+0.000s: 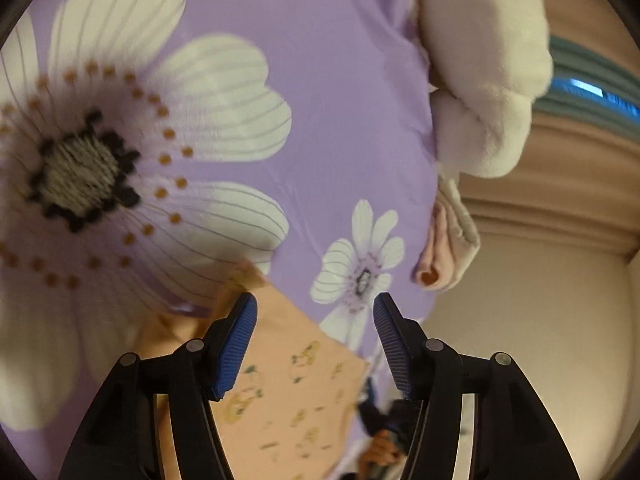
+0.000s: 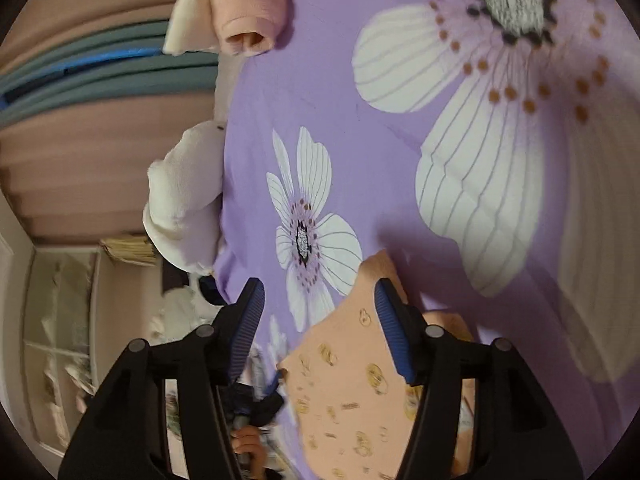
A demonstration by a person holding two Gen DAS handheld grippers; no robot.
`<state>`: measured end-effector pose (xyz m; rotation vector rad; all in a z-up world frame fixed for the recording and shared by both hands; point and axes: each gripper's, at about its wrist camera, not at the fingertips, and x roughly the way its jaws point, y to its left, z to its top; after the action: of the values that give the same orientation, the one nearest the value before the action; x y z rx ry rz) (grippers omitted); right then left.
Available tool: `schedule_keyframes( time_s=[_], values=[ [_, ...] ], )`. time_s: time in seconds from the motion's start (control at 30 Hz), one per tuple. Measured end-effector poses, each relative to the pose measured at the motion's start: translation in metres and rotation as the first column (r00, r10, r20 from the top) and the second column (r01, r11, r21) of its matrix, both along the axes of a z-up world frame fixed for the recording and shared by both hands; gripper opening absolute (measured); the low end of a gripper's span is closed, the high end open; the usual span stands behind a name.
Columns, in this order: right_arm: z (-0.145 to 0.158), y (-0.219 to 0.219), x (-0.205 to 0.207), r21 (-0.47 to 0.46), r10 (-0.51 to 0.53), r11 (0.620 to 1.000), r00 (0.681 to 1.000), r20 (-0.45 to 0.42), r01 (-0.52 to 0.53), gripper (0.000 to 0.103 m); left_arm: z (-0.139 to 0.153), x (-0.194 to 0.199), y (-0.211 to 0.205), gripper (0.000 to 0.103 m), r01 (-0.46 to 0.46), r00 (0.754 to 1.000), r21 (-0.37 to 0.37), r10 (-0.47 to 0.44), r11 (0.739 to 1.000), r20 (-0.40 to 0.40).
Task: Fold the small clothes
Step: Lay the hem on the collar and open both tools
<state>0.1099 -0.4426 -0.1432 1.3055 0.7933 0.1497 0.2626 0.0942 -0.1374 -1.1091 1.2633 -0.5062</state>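
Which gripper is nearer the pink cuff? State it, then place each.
Left. The left gripper has the cuff close beside its fingertips; the right gripper sees it far ahead across the purple sheet.

Purple flowered bed sheet (image 1: pixel 320 80) carries peach garment (image 1: pixel 288 380), cream fleece (image 1: pixel 488 80).
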Motion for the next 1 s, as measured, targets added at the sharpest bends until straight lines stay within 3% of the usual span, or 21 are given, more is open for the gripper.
schedule_keyframes(
  time_s=[0.1,0.17,0.2,0.27,0.47,0.53,0.67,0.8,0.9,1.0],
  values=[
    [0.025,0.01,-0.015,-0.159,0.083,0.985,0.995,0.049,-0.074,0.058,0.02,-0.013,-0.003,0.059,0.058,0.992,0.154,-0.074,0.986,0.101],
    [0.043,0.021,-0.028,-0.288,0.144,0.951,0.986,0.079,-0.115,0.056,0.034,-0.029,-0.01,0.059,0.105,0.973,0.257,-0.153,0.961,0.173],
    [0.048,0.027,-0.033,-0.336,0.166,0.933,0.983,0.081,-0.129,0.05,0.042,-0.042,-0.015,0.059,0.137,0.957,0.317,-0.208,0.939,0.204],
    [0.06,0.041,-0.049,-0.447,0.221,0.88,0.972,0.081,-0.163,0.037,0.047,-0.062,-0.024,0.059,0.166,0.931,0.383,-0.273,0.909,0.243],
    [0.059,0.09,-0.084,-0.671,0.353,0.691,0.936,-0.011,-0.269,0.022,0.044,-0.128,-0.04,0.058,0.204,0.851,0.58,-0.436,0.789,0.293],
    [0.053,0.106,-0.092,-0.714,0.392,0.629,0.919,-0.05,-0.307,0.019,0.041,-0.141,-0.051,0.049,0.221,0.83,0.594,-0.469,0.774,0.302],
    [0.037,0.134,-0.106,-0.789,0.447,0.495,0.885,-0.128,-0.364,0.017,0.026,-0.164,-0.062,0.045,0.255,0.803,0.631,-0.524,0.733,0.285],
    [0.015,0.144,-0.114,-0.804,0.445,0.428,0.871,-0.21,-0.412,0.015,0.007,-0.185,-0.06,0.045,0.276,0.794,0.67,-0.556,0.689,0.245],
    [-0.006,0.142,-0.123,-0.795,0.419,0.404,0.864,-0.279,-0.453,0.011,0.0,-0.197,-0.053,0.045,0.283,0.798,0.653,-0.55,0.702,0.246],
    [-0.011,0.14,-0.133,-0.799,0.412,0.411,0.872,-0.266,-0.438,0.011,0.004,-0.202,-0.044,0.045,0.279,0.816,0.621,-0.522,0.732,0.249]
  ],
)
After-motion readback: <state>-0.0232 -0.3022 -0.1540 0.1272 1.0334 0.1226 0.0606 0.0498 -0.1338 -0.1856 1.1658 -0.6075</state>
